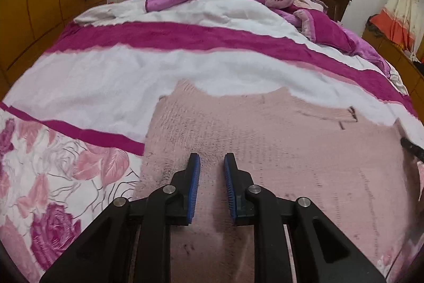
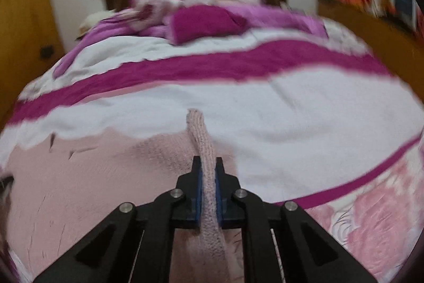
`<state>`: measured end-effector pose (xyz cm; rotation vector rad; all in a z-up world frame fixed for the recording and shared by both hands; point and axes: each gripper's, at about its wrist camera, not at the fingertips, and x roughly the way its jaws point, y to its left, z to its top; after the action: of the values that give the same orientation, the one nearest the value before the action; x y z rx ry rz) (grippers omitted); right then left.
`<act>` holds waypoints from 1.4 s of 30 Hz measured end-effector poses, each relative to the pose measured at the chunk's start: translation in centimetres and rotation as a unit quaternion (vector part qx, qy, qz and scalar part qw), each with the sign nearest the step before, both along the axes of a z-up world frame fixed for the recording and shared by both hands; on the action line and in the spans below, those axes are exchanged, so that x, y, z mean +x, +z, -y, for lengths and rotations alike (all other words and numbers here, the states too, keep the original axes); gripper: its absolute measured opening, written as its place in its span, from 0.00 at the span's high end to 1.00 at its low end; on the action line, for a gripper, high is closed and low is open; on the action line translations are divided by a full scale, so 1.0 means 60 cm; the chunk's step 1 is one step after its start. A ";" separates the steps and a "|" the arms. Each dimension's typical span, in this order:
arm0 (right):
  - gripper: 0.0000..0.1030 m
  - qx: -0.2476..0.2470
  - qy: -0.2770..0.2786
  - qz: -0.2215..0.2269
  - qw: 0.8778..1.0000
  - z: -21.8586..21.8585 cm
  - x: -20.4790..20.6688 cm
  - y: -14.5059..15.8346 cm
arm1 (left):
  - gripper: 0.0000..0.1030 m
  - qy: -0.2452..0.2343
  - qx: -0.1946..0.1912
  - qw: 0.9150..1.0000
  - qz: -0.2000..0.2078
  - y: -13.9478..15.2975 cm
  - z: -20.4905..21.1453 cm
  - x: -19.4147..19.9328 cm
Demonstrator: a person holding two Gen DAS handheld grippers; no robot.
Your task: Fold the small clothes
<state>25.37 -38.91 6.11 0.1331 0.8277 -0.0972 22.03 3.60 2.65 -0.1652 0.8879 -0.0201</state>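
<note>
The pink knitted garment (image 1: 278,150) lies spread on the bed (image 1: 106,76), filling the lower right half of the left wrist view and the lower left of the right wrist view. It looks soft, light and stretchy, a loose knit that will sag and drape from any single pinch rather than hold a shape, so I judge it best taken at an edge or a rolled hem, with two holds well apart to keep a fold line straight. The wool should not slip much against the ribbed blue pads, though a thin pinch could stretch or snag the stitches.

The right claw (image 2: 208,166), low in the middle of its frame, is clamped tight on a rolled strip of that knit (image 2: 201,139); the strip runs between the pads and stands up beyond the fingertips toward the frame's centre, over the white and magenta blanket (image 2: 291,108).

The left claw (image 1: 212,163) sits at bottom centre of its view, right above the garment near its left edge. A narrow gap with pink knit behind it shows between the blue pads, yet that seems to be as far closed as it goes, and I see no fabric pinched in it
</note>
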 end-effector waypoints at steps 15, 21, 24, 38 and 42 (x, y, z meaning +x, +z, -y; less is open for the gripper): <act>0.67 -0.032 0.013 0.036 0.999 -0.023 -0.062 0.050 | 1.00 -0.005 0.006 1.000 0.022 -0.009 -0.003 -0.005; 0.67 -0.012 0.047 0.001 0.999 -0.043 -0.072 0.015 | 1.00 -0.006 -0.001 1.000 0.022 -0.010 -0.004 -0.007; 0.67 -0.001 0.014 -0.023 1.000 -0.022 -0.059 -0.034 | 1.00 -0.007 -0.004 1.000 0.022 -0.011 -0.005 -0.007; 0.47 0.004 0.004 -0.003 1.000 -0.028 -0.071 -0.030 | 1.00 -0.011 0.010 1.000 0.017 -0.002 -0.002 -0.013; 0.29 -0.001 -0.009 0.013 1.000 -0.026 -0.107 -0.002 | 1.00 -0.012 0.011 1.000 0.013 0.010 -0.007 -0.024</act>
<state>18.97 -37.34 6.00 0.1397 0.8014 -0.1127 20.57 4.04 3.26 -0.1326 0.8641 -0.0345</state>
